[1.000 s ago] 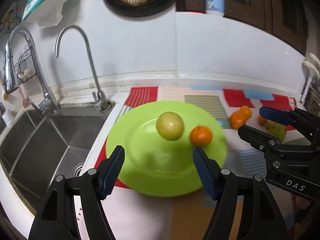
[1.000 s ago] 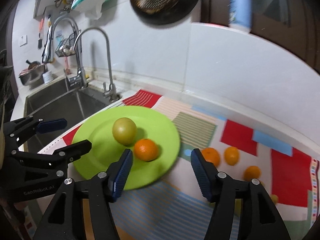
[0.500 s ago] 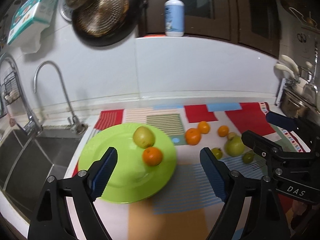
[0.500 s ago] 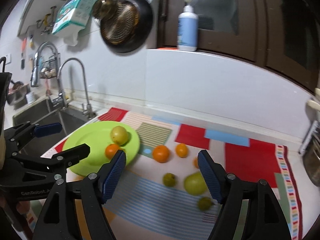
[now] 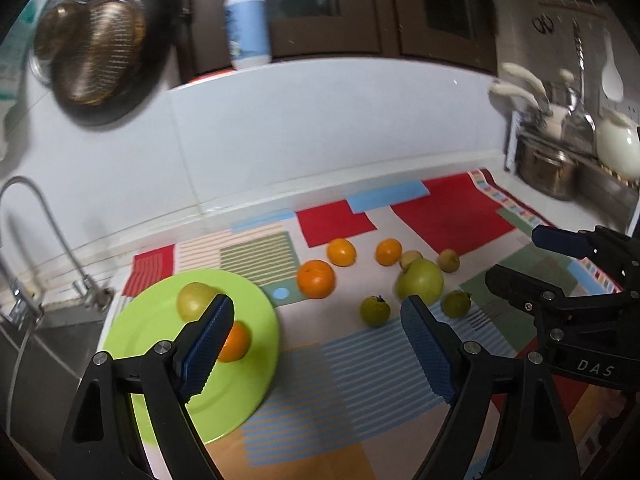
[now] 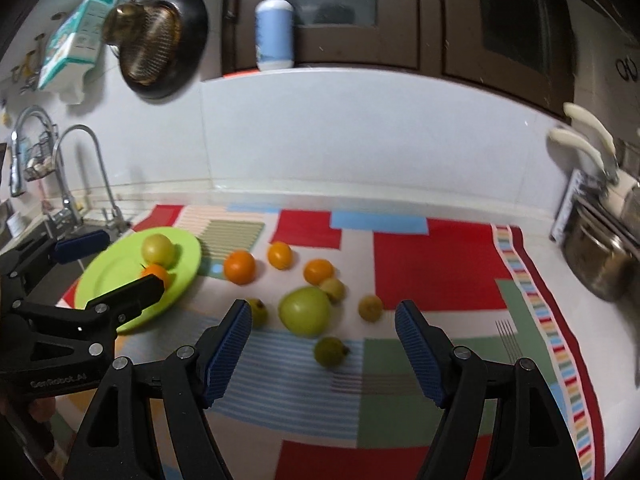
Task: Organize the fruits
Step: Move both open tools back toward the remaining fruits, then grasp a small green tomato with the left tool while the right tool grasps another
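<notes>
Loose fruit sits mid-mat on the surface: big green apple (image 6: 305,311), touching a small yellowish fruit (image 6: 333,289) at its back-right. Small green fruit (image 6: 329,351) just in front of the apple toward the front edge, another small green one (image 6: 257,311) just to its left, partly behind the right claw's left finger. A yellowish small fruit (image 6: 371,307) lies to the apple's right. Three oranges behind, toward the back edge: largest orange (image 6: 239,267) nearest the plate, a second orange (image 6: 279,255) beside it, a third orange (image 6: 318,271) near the apple.

Green plate (image 6: 116,268) at the mat's left end, next to the sink (image 5: 44,344). On it: a yellow-green apple (image 6: 159,249) and an orange (image 6: 157,271) in front of it, close together.

Right claw (image 6: 323,350) open, nothing between its blue pads, held above the front part of the mat, roughly lined up with the big apple. Left claw (image 5: 317,350) also open and empty, above the mat just right of the plate; its left finger covers part of the plate's orange in the left view.

Patchwork mat (image 6: 420,276) covers the surface. Faucet (image 6: 86,168) at the back-left corner, metal pot (image 6: 600,260) at the right edge, soap bottle (image 6: 274,26) on the ledge above the back wall, pan (image 6: 160,36) hanging on the wall.
</notes>
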`<move>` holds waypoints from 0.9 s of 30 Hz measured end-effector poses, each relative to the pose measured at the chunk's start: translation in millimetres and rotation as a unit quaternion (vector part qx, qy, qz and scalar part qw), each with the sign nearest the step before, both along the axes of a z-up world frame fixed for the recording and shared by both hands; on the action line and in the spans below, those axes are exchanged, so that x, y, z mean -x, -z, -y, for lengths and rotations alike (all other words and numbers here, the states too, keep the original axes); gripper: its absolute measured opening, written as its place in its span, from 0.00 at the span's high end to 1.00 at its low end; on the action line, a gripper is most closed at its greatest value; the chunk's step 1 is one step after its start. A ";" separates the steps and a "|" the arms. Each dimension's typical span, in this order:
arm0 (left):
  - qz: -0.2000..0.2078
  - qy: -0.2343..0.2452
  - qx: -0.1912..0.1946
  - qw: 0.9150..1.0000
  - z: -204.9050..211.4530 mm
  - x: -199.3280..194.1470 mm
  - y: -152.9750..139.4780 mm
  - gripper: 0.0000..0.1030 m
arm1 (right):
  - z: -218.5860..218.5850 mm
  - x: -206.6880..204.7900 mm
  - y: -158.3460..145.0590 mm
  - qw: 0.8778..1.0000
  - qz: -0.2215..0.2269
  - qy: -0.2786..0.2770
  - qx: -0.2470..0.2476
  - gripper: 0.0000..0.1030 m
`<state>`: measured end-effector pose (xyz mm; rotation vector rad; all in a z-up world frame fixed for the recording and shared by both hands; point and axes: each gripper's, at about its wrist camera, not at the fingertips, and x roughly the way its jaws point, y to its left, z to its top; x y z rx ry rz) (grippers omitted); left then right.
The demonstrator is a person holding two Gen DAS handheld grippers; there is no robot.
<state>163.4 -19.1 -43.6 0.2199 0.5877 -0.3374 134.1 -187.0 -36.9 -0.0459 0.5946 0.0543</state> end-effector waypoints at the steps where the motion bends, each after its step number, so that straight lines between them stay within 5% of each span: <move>1: -0.003 0.006 -0.002 1.000 1.9 -2.8 2.8 0.17 | 1.6 -0.6 3.2 1.000 -0.005 0.004 0.000 0.28; 13: -0.052 0.070 -0.028 0.996 27.6 -41.4 48.0 0.24 | 14.0 -22.6 45.6 0.997 -0.069 0.027 -0.010 0.30; 27: -0.127 0.111 -0.008 0.986 43.5 -74.0 74.2 0.51 | 16.7 -47.3 75.8 0.991 -0.126 0.017 -0.052 0.52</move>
